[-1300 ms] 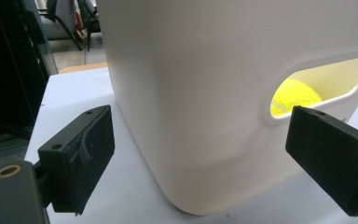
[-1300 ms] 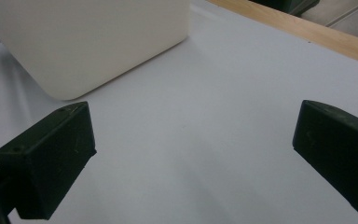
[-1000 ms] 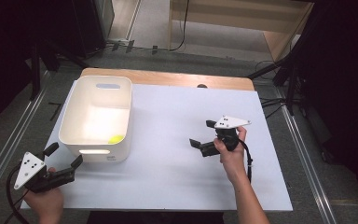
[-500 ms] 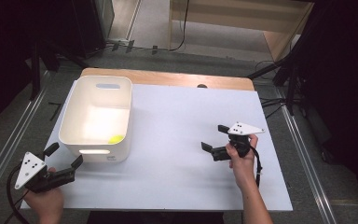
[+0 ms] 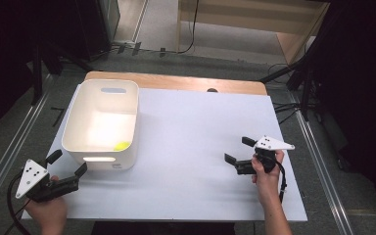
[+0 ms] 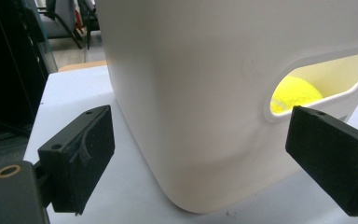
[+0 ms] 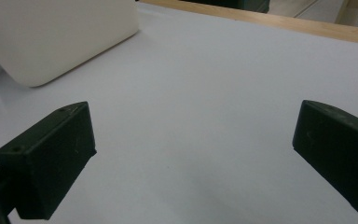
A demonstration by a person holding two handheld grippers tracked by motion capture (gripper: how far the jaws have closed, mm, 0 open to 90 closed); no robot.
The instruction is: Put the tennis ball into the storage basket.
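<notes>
1. Two grippers show in the high view, both low in the frame. The left gripper (image 5: 67, 164) sits at the lower left, held in a hand (image 5: 49, 211), its fingers apart and aimed at the near left corner of a white plastic bin (image 5: 81, 128), just short of it. The bin stands on the left part of the white surface (image 5: 196, 147), and a yellow tennis ball (image 5: 123, 146) lies inside it at the near right corner. The right gripper (image 5: 239, 150) is at the lower right, well apart from the bin, gripped by the other hand (image 5: 266, 177); its fingers are apart with nothing between them, above bare surface.

2. In the left gripper view the bin's wall (image 6: 186, 93) rises close ahead, centre frame, between the two spread fingers (image 6: 81, 156). The tennis ball (image 6: 294, 93) is seen through the handle slot (image 6: 324, 79) at the right of the frame, just above the right-hand finger.

3. In the right gripper view the fingers (image 7: 51, 156) stand wide apart at the lower corners over the white surface (image 7: 205, 107). The bin's rounded corner (image 7: 51, 37) sits at the upper left, and a wooden edge (image 7: 279, 21) runs along the top.
</notes>
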